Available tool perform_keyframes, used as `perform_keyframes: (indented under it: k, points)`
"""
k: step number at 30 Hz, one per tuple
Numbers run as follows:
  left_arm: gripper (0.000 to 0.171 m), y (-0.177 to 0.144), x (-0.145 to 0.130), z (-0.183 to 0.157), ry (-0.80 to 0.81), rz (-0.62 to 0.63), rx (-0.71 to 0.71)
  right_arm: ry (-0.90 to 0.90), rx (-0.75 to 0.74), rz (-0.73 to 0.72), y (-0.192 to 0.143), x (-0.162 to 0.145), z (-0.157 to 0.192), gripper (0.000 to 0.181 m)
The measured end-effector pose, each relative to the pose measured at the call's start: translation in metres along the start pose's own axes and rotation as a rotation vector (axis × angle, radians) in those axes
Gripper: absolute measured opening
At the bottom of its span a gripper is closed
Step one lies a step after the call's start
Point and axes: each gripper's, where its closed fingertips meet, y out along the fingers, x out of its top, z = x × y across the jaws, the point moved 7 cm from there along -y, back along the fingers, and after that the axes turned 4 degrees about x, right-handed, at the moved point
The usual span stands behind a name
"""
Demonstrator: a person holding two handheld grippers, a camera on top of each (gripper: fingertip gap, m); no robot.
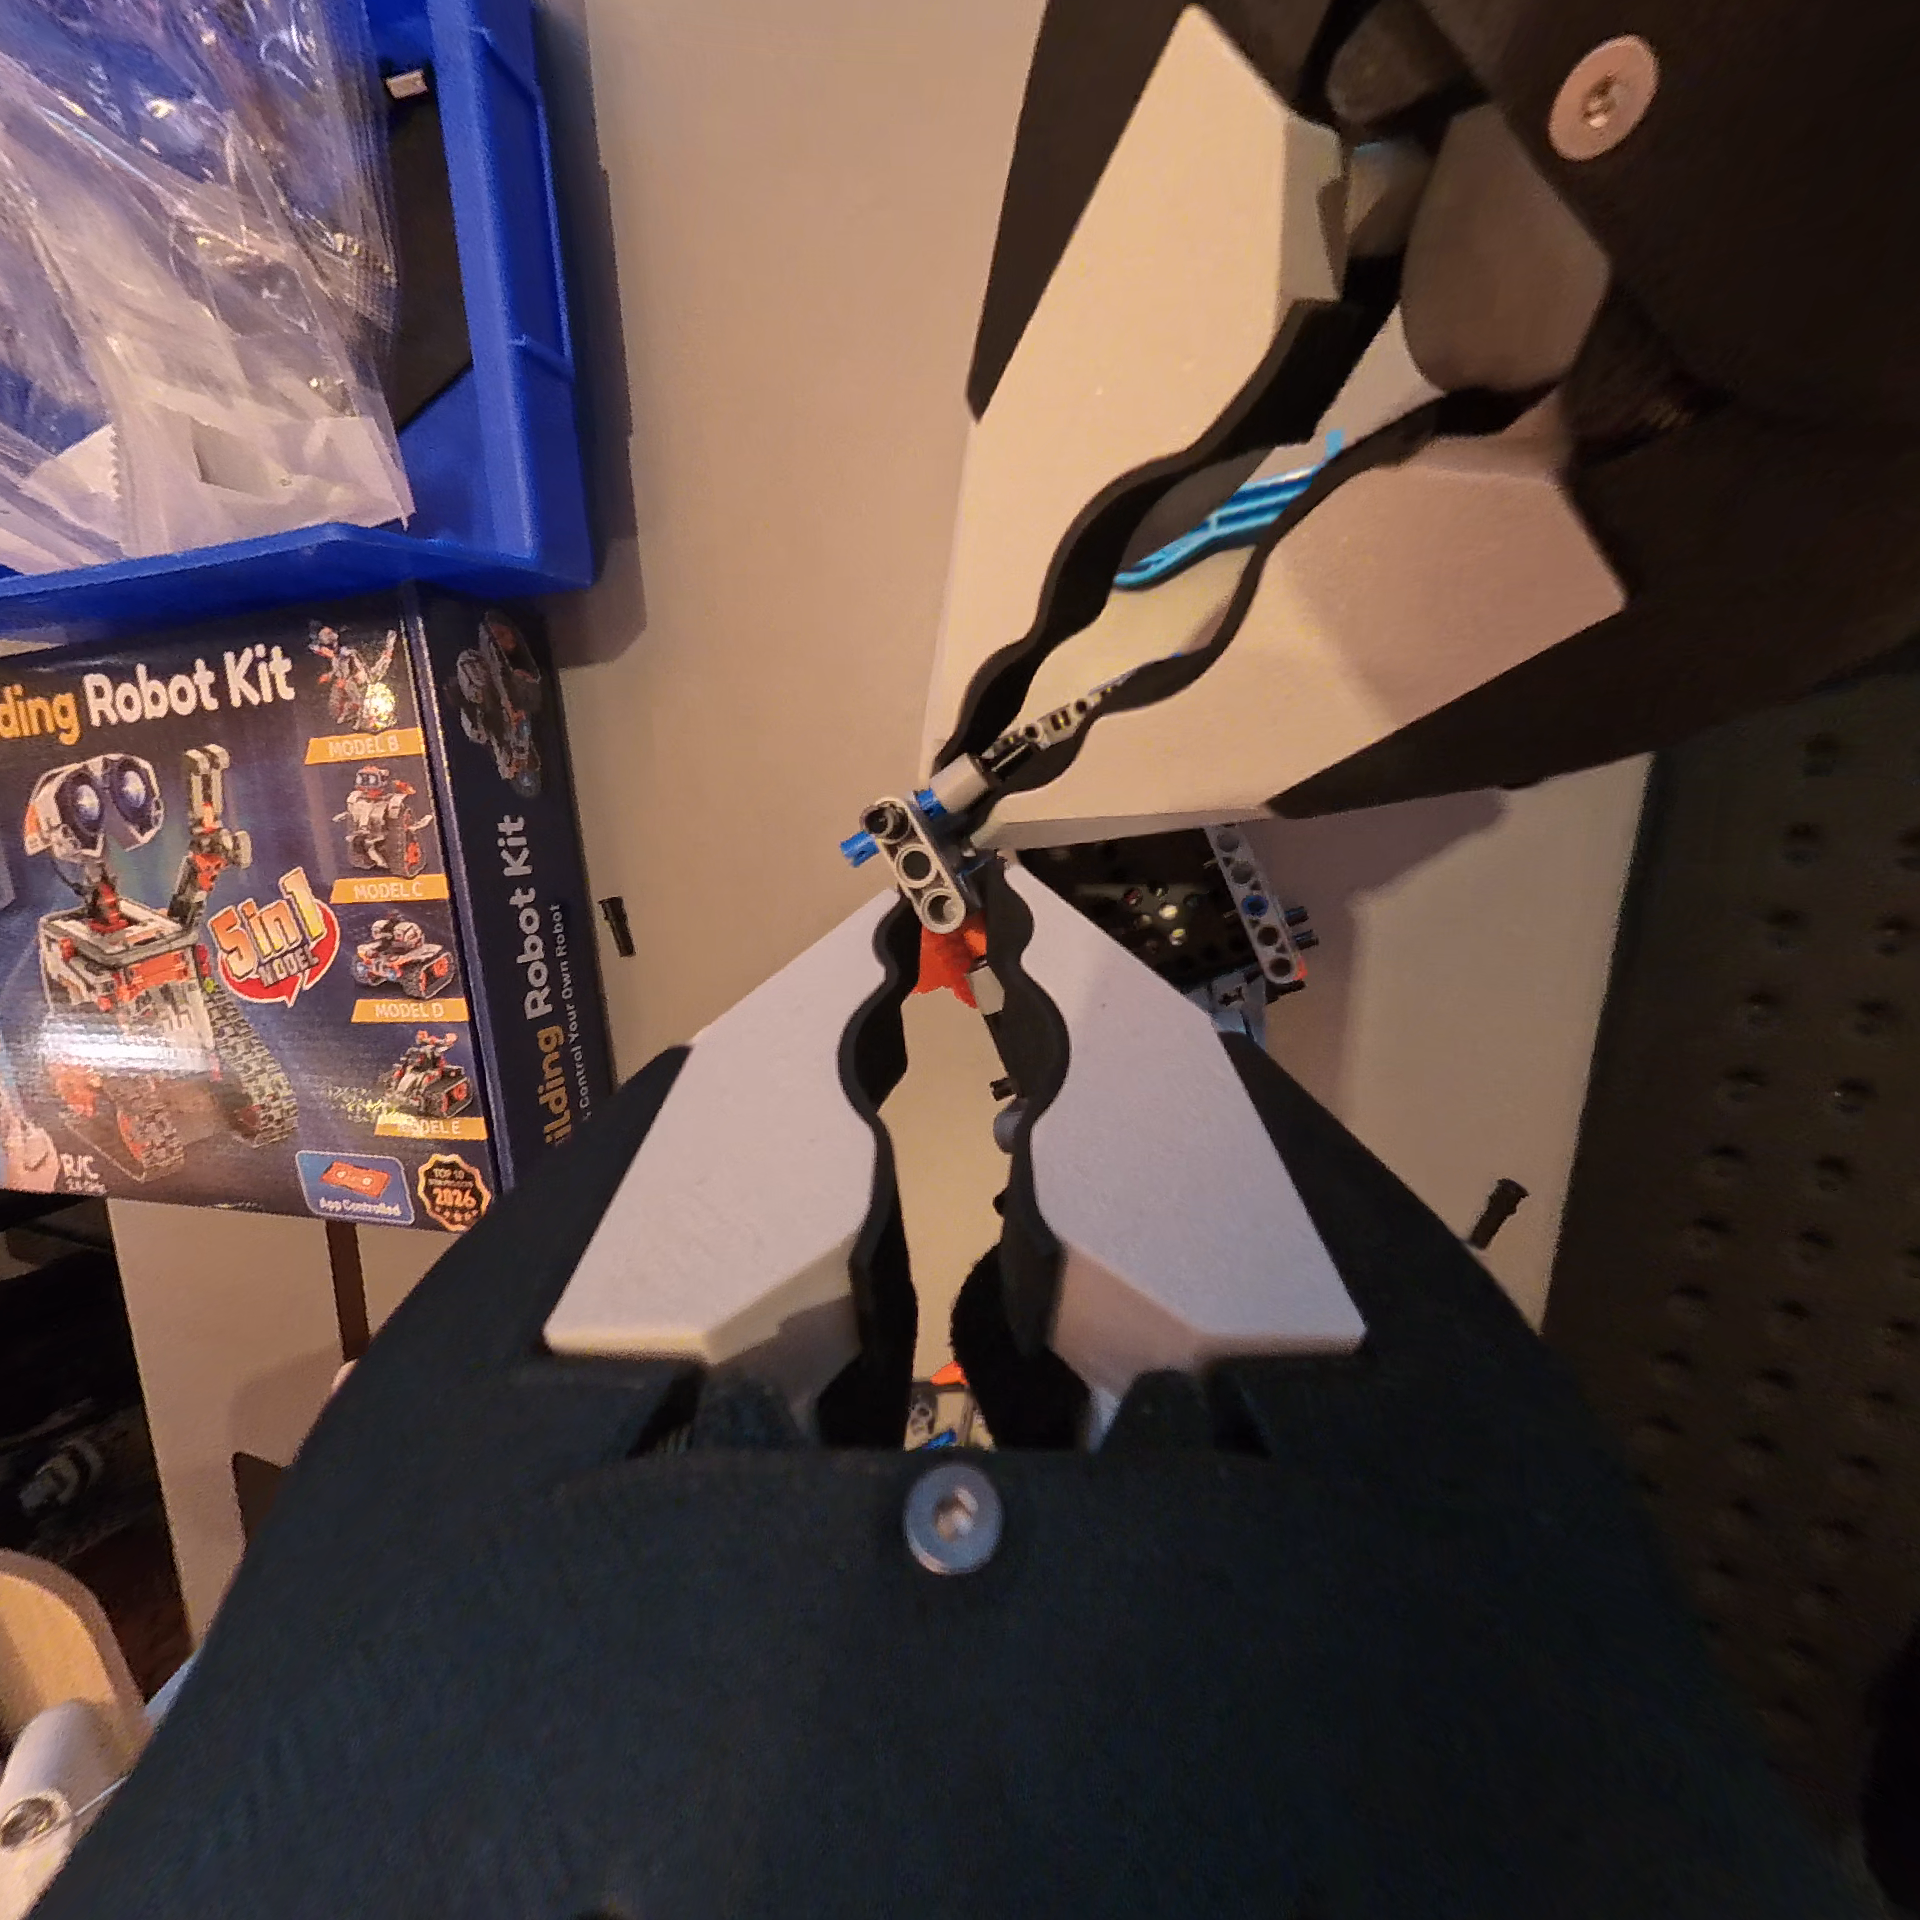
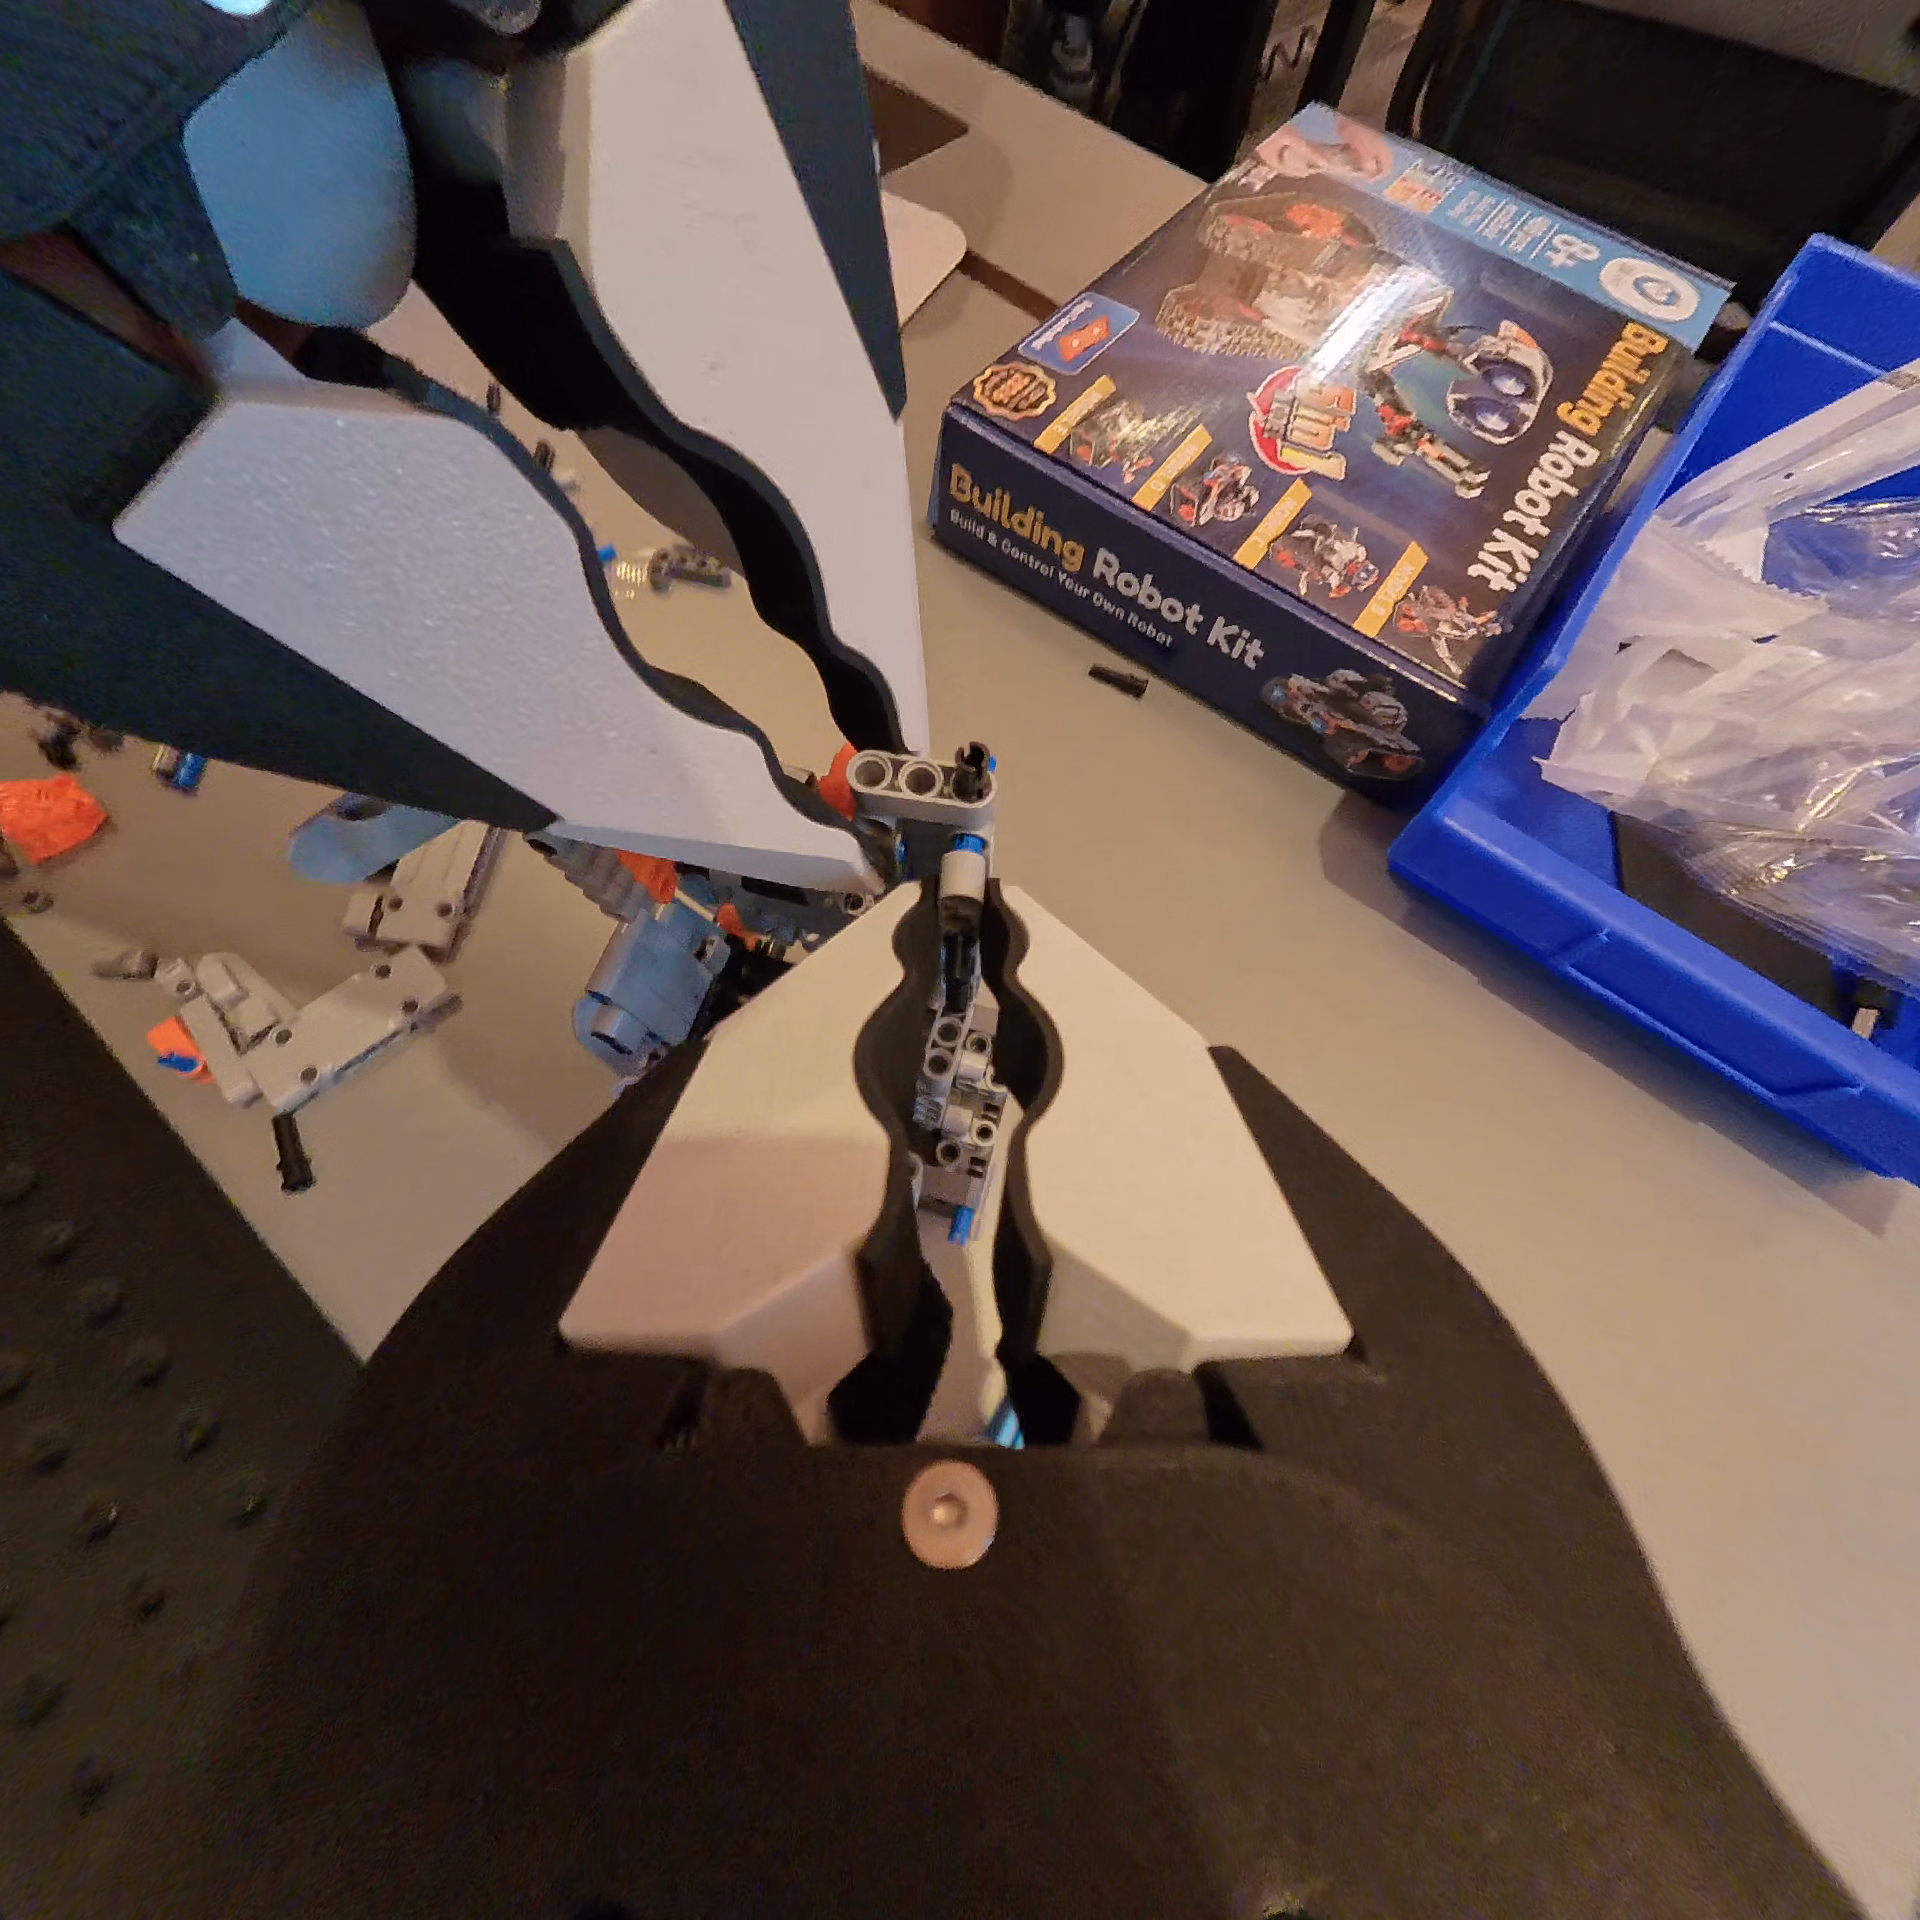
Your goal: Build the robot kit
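Grey 3-hole beam w/ blue pin sits at frame centre in left wrist view, pinched by left gripper, jaws closed on it and an orange piece. Right gripper enters from upper right. Kit box and blue bin at left.

Right wrist view: right gripper clamps a grey-white connector joined to beam; left gripper from upper left. Loose parts lower left on table.
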Motion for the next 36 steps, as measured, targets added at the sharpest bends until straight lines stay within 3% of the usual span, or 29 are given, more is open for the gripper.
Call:
perform_keyframes:
  k: [1,5,18,21,26,34,36]
  points:
    - [0.008,0.000,-0.001,0.001,-0.003,0.013,0.001,0.012,0.010,-0.030,0.002,-0.001,0.000,0.004]
    - [0.010,0.001,-0.004,0.010,-0.131,-0.036,-0.121,0.071,0.108,-0.125,-0.006,-0.009,-0.004,0.011]
    - [0.010,0.002,-0.006,0.014,-0.178,-0.070,-0.155,-0.008,0.025,-0.135,0.001,-0.025,-0.002,0.005]
    - [0.010,0.000,-0.006,0.012,-0.167,-0.101,-0.180,-0.003,0.115,-0.177,-0.008,-0.029,-0.004,0.011]
    - [0.011,-0.005,-0.012,0.010,-0.086,-0.191,-0.268,0.007,0.269,-0.172,-0.013,-0.043,-0.005,0.046]
    - [0.010,-0.012,-0.018,0.000,0.048,-0.253,-0.311,-0.047,0.418,-0.186,-0.001,-0.039,0.002,0.025]
    - [0.010,-0.013,-0.018,-0.003,0.072,-0.261,-0.322,-0.035,0.443,-0.180,0.000,-0.040,0.001,0.030]
